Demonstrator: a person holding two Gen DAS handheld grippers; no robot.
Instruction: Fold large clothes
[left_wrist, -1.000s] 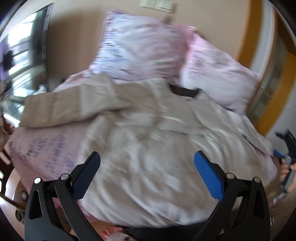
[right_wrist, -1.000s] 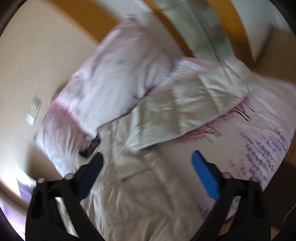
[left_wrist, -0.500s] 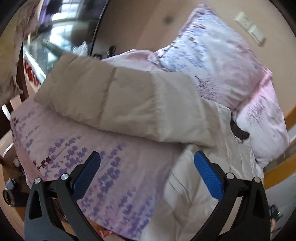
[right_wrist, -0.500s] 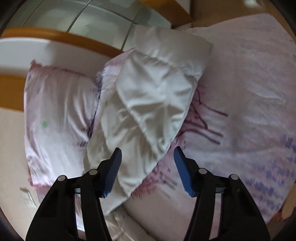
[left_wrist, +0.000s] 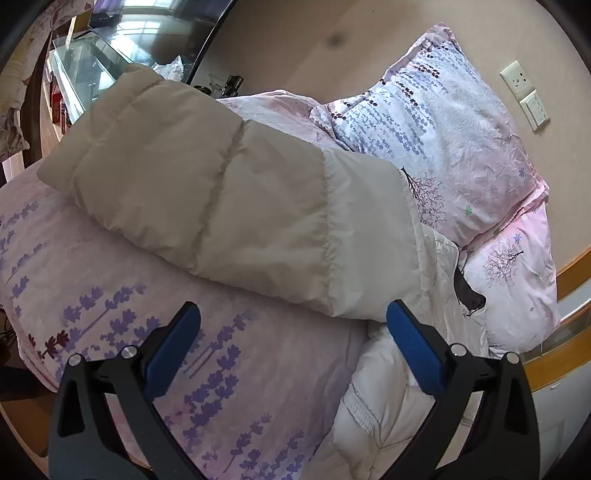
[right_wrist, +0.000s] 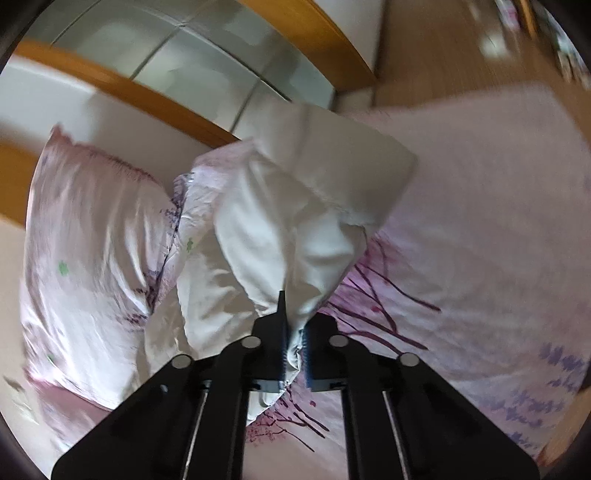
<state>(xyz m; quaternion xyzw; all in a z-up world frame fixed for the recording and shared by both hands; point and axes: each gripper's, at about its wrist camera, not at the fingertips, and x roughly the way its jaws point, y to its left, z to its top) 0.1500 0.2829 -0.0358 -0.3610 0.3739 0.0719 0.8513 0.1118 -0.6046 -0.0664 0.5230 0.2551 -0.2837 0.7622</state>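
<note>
A large cream puffer jacket lies spread on a bed. In the left wrist view its padded left sleeve stretches out to the upper left across the floral bedcover. The jacket's body bunches at the lower right. My left gripper stands open just below that sleeve's lower edge, nothing between its blue pads. In the right wrist view my right gripper is shut on a fold of the other sleeve, near where it meets the body. That sleeve's cuff end points away towards the bed's edge.
Two floral pillows lean on the beige wall at the head of the bed; one pillow shows left of the held sleeve. A wall socket, a glass cabinet, an orange wooden frame and wooden floor surround the bed.
Both grippers swung out from the jacket's middle, each towards one sleeve, and sank lower. The right gripper's jaws went from wide open to shut on the sleeve. The left gripper stayed open.
</note>
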